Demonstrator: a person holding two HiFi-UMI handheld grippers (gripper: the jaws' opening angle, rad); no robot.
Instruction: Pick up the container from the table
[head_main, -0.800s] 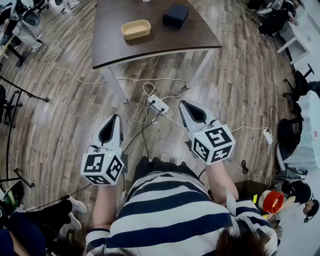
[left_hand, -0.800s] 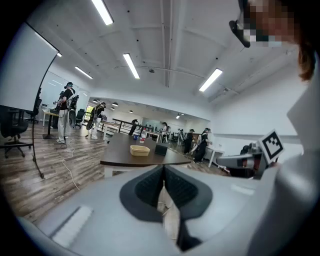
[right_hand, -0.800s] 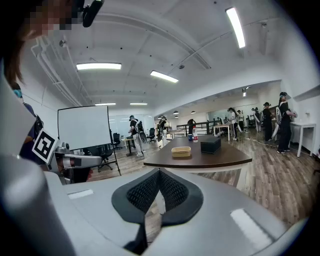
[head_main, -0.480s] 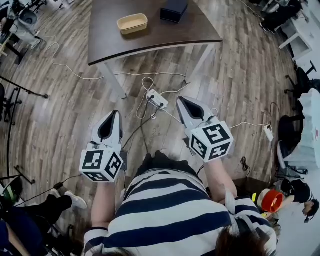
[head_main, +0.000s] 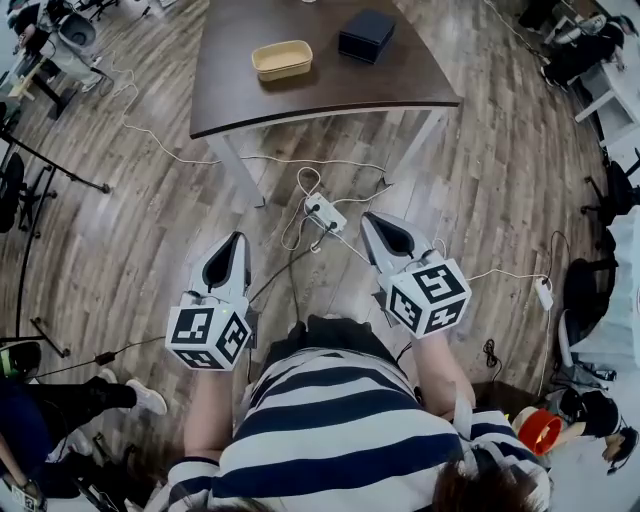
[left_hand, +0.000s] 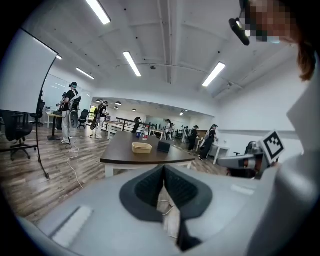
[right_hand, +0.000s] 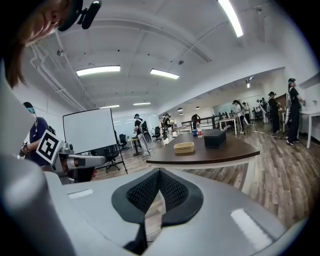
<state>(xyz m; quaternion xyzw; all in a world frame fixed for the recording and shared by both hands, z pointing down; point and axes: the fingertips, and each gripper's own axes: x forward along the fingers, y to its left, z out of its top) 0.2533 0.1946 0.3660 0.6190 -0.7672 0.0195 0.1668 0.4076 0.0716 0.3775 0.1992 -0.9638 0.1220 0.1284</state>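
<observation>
The container (head_main: 282, 59) is a shallow tan tray on the dark brown table (head_main: 320, 90), far ahead of me; it also shows in the left gripper view (left_hand: 142, 147) and the right gripper view (right_hand: 184, 147). A black box (head_main: 366, 35) stands to its right on the same table. My left gripper (head_main: 238, 239) and right gripper (head_main: 371, 217) hang side by side over the wooden floor, well short of the table. In each gripper view the jaw tips meet, with nothing between them: left gripper (left_hand: 164, 168), right gripper (right_hand: 159, 171).
A white power strip (head_main: 320, 211) with looping cables lies on the floor between me and the table's white legs (head_main: 234, 172). Office chairs (head_main: 600, 170) stand at the right; stands and a person's legs (head_main: 60, 410) are at the left. Several people stand in the background.
The table and container sit a little lower and further right in the head view than before. Both grippers keep their side-by-side pose, slightly lower in the picture, jaws still shut.
</observation>
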